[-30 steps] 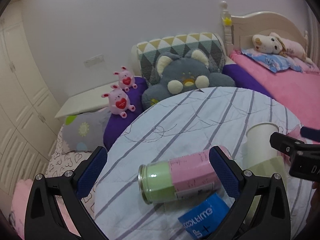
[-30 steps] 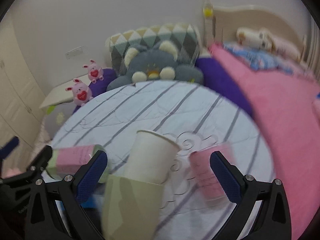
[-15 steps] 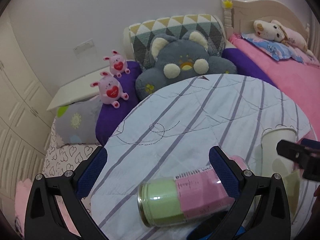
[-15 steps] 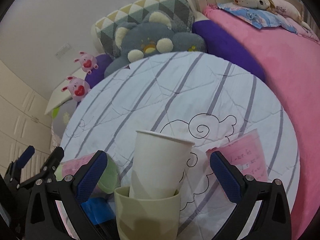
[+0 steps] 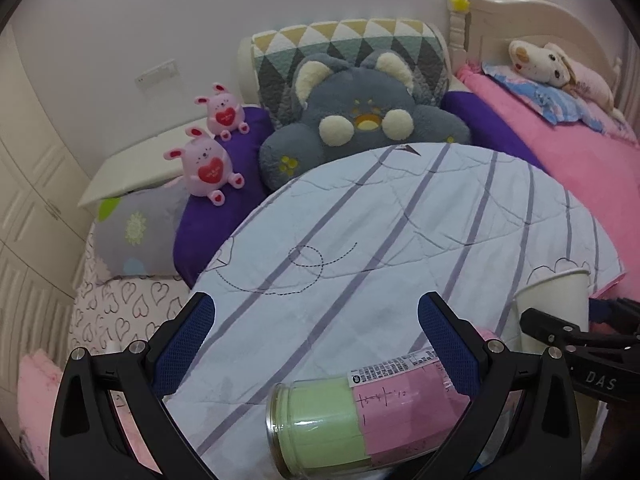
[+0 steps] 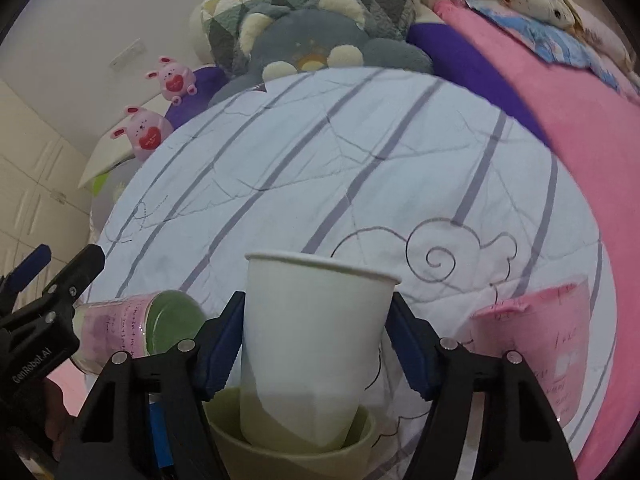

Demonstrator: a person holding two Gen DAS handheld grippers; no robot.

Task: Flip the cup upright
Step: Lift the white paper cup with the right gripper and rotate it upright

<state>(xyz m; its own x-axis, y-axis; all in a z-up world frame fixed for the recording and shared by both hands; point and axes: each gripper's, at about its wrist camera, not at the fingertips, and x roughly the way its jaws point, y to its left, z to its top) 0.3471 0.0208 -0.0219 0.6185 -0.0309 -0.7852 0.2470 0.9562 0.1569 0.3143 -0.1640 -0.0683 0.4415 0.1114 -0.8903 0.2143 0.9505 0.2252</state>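
Observation:
A glass cup (image 5: 372,412) wrapped in green and pink paper lies on its side on the striped round table (image 5: 400,232); it also shows in the right wrist view (image 6: 140,326). My left gripper (image 5: 316,340) is open, its fingers on either side just behind the cup. My right gripper (image 6: 316,344) is shut on a white paper cup (image 6: 316,344) that stands nested in a pale green cup (image 6: 296,456). The paper cup also shows at the right of the left wrist view (image 5: 556,300).
A pink-wrapped glass (image 6: 536,348) stands upright at the table's right. A grey plush cushion (image 5: 356,120), two pink bunny toys (image 5: 208,164) and purple pillows lie behind the table. A pink bed (image 5: 580,168) is to the right.
My right gripper has closed around the white paper cup. My left gripper has drawn back and tilted, so the lying cup sits lower in its view.

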